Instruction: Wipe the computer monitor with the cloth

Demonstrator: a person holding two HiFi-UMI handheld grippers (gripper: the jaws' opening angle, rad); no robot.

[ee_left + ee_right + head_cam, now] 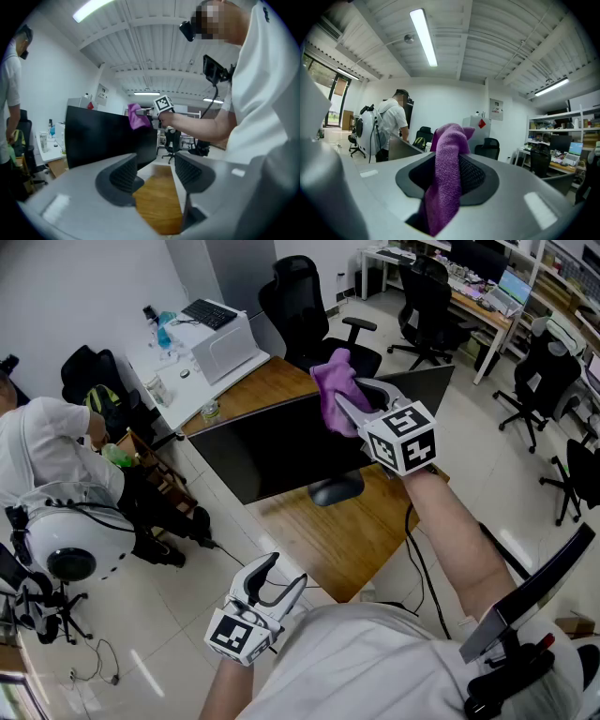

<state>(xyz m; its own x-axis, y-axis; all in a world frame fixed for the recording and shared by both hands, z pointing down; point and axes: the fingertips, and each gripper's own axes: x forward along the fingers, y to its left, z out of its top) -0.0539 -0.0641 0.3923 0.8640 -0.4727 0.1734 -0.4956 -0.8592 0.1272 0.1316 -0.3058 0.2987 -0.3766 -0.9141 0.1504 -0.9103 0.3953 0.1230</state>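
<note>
Right, the cloth [449, 159] is already where I want it, pinched in the right gripper [349, 401]. Its jaws are closed down on the middle of the purple fabric, so a tuft stands up past the tips and a tail hangs below them. It looks like soft, light towelling, limp enough to fold over itself. I judge the grip near the middle is the right one, because it leaves a loose pad out front to meet the glass before the hard jaw tips do.

The monitor [281, 442] stands on its foot on the wooden worktop [328, 531], its dark face turned towards me. The cloth sits at the monitor's top edge, close to one upper corner. I cannot tell whether it is actually pressing on the panel. I'd treat the screen as fragile and smooth, and liable to rock on that single foot, so it calls for light, even pressure.

The left gripper [277, 576] hangs low and well apart from the monitor, off the worktop on my side of the screen. Its jaws stand wide apart with nothing between them.
</note>
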